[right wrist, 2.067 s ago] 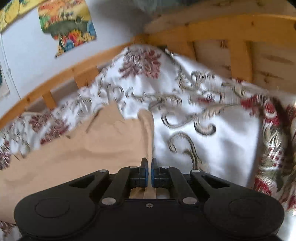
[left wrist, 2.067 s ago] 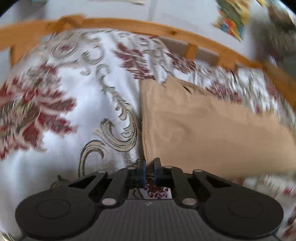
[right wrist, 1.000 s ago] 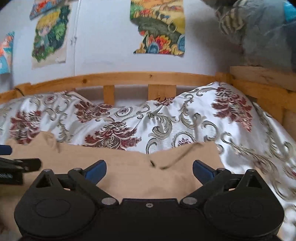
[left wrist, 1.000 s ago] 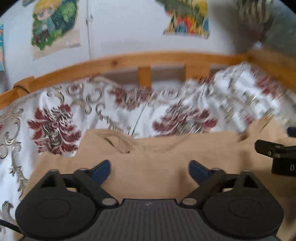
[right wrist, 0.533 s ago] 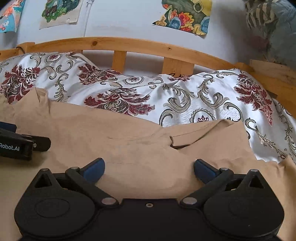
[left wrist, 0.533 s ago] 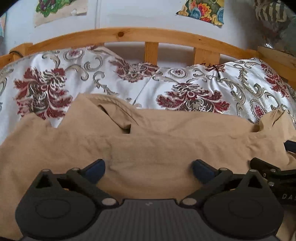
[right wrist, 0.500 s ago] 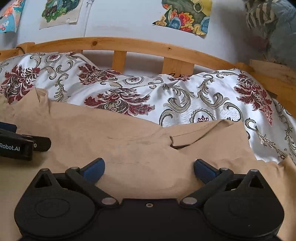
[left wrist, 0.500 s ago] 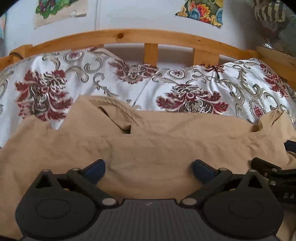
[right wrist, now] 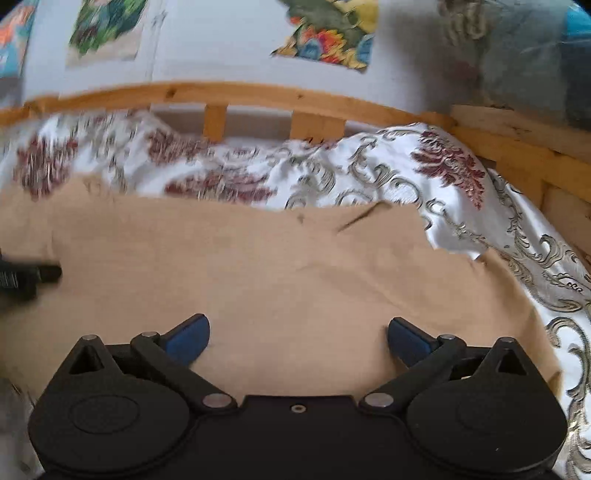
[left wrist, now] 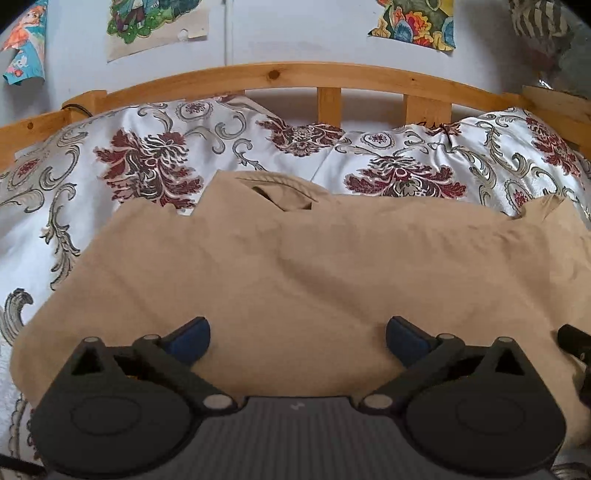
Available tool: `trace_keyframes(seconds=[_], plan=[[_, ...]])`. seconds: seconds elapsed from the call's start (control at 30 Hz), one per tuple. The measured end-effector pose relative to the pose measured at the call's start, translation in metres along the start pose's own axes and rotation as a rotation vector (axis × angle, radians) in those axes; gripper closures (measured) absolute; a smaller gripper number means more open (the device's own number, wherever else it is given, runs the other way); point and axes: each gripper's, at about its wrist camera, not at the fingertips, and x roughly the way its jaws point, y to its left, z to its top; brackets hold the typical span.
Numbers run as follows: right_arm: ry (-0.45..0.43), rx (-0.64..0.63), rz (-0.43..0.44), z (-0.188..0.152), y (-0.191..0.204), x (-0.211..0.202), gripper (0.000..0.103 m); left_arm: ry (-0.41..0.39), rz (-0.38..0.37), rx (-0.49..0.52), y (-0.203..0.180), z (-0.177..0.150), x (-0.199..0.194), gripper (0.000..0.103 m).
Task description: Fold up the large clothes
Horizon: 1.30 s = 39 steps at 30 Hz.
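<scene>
Left gripper (left wrist: 297, 336) is hanging with its jaws spread wide and nothing between them, its blue pads (left wrist: 190, 338) sitting low over the near part of the tan garment (left wrist: 295, 266); I judge it is being held this way because a fold has just been laid and the tool is free to choose the next edge. From this left wrist view the garment is lying spread across the floral bedspread (left wrist: 147, 166), reaching from the near edge toward the wooden bed rail (left wrist: 280, 75), with a collar-like opening (left wrist: 280, 192) showing at its far side and shallow wrinkles running across the middle. At the right edge a dark piece of the other tool is peeking in, so both are working side by side over the same cloth. Posters (left wrist: 155, 22) are hanging on the wall behind. Turning to the right wrist view, which is somewhat blurred, the right gripper (right wrist: 298, 338) is likewise standing wide apart and gripping nothing, hovering over the right portion of the garment (right wrist: 295, 266). Here the cloth is looking flat and matte, its right border (right wrist: 517, 295) slanting over the bedspread (right wrist: 443, 173) and a small dark crease (right wrist: 362, 218) marking the far edge. Its softness suggests it will be sagging and shifting when lifted.
</scene>
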Motion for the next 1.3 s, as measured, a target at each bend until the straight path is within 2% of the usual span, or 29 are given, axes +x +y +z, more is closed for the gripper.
trace_keyframes(seconds=[0.13, 0.7, 0.83, 0.97, 1.03, 1.13, 1.2, 1.3], plan=[[0.022, 0.044, 0.033, -0.002, -0.008, 0.004, 0.001, -0.008, 0.004, 0.013, -0.001, -0.003, -0.001, 0.000], [0.022, 0.046, 0.035, -0.001, -0.008, 0.003, 0.001, -0.032, -0.009, 0.006, 0.001, -0.008, -0.005, 0.000], [0.024, 0.050, 0.038, -0.001, -0.009, 0.003, 0.001, -0.028, -0.029, -0.006, 0.009, -0.003, -0.023, 0.001], [0.026, 0.060, 0.042, 0.001, -0.010, 0.002, 0.001, -0.035, -0.092, -0.078, 0.026, -0.008, -0.069, 0.000], [0.026, 0.060, 0.042, 0.001, -0.011, 0.002, 0.001, 0.002, -0.147, -0.165, 0.038, -0.015, -0.088, 0.000], [0.026, 0.061, 0.043, 0.001, -0.011, 0.002, 0.001, 0.079, -0.229, -0.315, 0.055, -0.026, -0.092, 0.000], [0.025, 0.060, 0.042, 0.001, -0.011, 0.002, 0.001, 0.090, -0.233, -0.390, 0.062, -0.032, -0.088, 0.001], [0.025, 0.058, 0.041, 0.001, -0.011, 0.002, 0.001, 0.089, -0.224, -0.399, 0.064, -0.032, -0.073, 0.000]])
